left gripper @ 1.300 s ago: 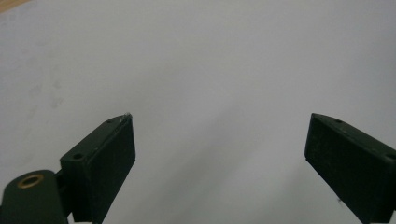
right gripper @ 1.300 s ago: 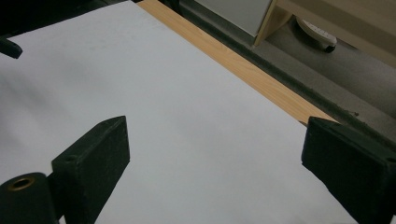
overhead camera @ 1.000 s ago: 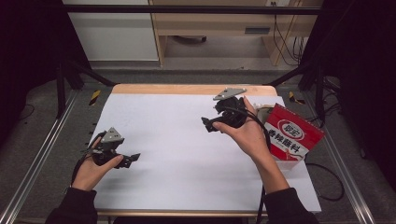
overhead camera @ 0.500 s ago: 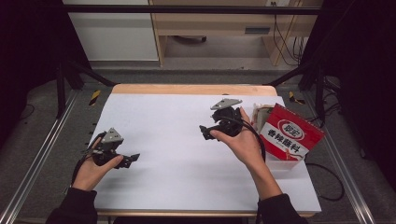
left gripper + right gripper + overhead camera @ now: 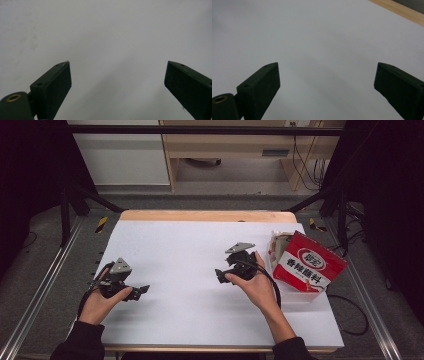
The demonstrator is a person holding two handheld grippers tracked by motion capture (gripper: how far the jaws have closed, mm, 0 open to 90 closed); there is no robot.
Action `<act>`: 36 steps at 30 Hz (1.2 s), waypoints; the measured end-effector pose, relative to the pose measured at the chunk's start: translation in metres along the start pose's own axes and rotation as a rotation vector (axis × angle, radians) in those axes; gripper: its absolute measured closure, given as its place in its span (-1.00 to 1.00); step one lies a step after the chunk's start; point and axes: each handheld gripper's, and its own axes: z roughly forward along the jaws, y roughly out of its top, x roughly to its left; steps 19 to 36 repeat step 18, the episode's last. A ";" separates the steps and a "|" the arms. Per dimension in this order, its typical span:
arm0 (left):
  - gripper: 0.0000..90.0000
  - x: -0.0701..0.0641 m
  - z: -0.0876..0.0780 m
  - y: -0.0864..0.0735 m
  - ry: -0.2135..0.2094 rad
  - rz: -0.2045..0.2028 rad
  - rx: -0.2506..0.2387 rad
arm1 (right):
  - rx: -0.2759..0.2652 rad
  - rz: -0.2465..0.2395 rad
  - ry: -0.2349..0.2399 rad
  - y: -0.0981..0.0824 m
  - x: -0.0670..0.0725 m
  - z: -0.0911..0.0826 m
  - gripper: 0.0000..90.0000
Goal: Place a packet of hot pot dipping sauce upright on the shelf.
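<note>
While both jaws are standing spread with nothing between, the left tool (image 5: 141, 291) is hovering at 8 o'clock on the white table (image 5: 190, 250), right tool (image 5: 220, 275) near centre; a red packet (image 5: 310, 267) is lying at 3 o'clock in a clear bin (image 5: 300, 292).
</note>
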 end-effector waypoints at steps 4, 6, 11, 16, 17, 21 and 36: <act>-0.85 0.000 0.002 -0.001 0.004 -0.002 0.007 | 0.012 0.011 0.002 -0.010 0.004 0.009 -0.84; -0.86 0.001 0.003 -0.003 0.004 -0.008 0.010 | 0.014 0.012 -0.004 -0.014 0.005 0.013 -0.83; -0.86 0.002 0.006 -0.005 0.022 -0.020 0.003 | 0.001 0.032 -0.008 -0.028 0.009 0.017 -0.81; -0.87 0.001 0.005 -0.004 0.042 -0.023 -0.021 | -0.007 0.034 -0.014 -0.039 0.012 0.014 -0.81; -0.88 0.001 0.004 -0.004 0.046 -0.027 -0.025 | -0.005 0.026 -0.018 -0.041 0.014 0.014 -0.81; -0.88 0.001 0.004 -0.004 0.046 -0.027 -0.025 | -0.003 0.021 -0.023 -0.042 0.015 0.015 -0.81; -0.88 0.001 0.004 -0.004 0.046 -0.027 -0.025 | -0.003 0.021 -0.023 -0.042 0.015 0.015 -0.81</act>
